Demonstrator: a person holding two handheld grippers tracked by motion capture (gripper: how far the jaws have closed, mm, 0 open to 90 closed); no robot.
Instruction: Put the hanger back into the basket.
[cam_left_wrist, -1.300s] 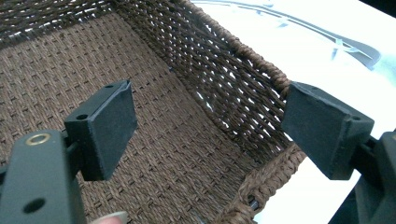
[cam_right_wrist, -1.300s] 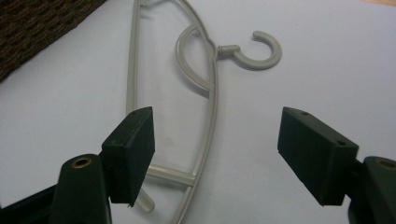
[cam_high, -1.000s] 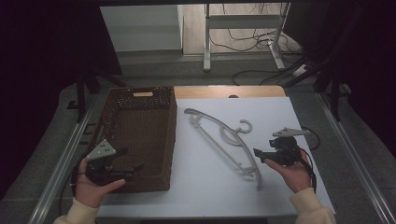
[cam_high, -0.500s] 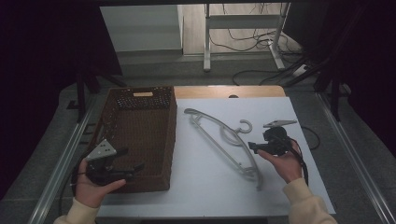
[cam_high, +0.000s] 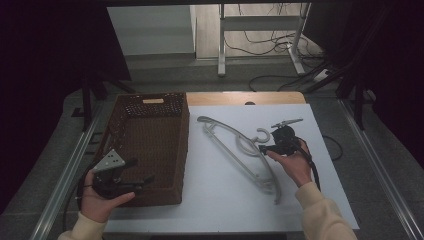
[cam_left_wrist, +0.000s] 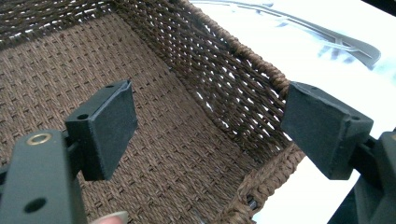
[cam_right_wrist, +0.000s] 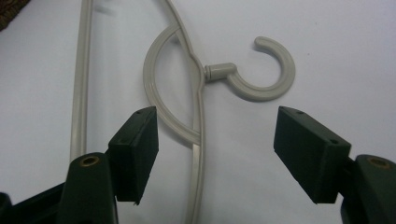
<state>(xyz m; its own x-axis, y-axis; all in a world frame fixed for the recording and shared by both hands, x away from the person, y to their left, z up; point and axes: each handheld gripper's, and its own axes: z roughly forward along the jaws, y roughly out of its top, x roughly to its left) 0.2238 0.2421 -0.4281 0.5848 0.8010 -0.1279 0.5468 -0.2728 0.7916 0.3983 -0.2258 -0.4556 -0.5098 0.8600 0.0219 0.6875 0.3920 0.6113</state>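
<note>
A pale grey plastic hanger (cam_high: 239, 150) lies flat on the white table top, its hook (cam_high: 261, 136) pointing right. My right gripper (cam_high: 265, 148) hovers at the hook, open. In the right gripper view its jaws (cam_right_wrist: 217, 135) straddle the hanger's neck (cam_right_wrist: 200, 135) without touching it, and the hook (cam_right_wrist: 275, 70) lies just beyond them. These jaws have just been closing a little. The brown wicker basket (cam_high: 184, 145) stands left of the hanger. My left gripper (cam_high: 140, 171) is open over the basket's near left corner, its jaws (cam_left_wrist: 205, 121) empty above the woven wall (cam_left_wrist: 219, 84).
The white table top (cam_high: 225, 205) has bare room in front of the hanger and to its right. A cable (cam_high: 314, 170) trails from the right gripper. Metal rails (cam_high: 65, 180) run along both table sides. Floor cables and a white stand (cam_high: 222, 40) lie beyond the far edge.
The right hand has moved left and away from the person, from the table's right side to the hanger's hook. The left hand has stayed put by the basket.
</note>
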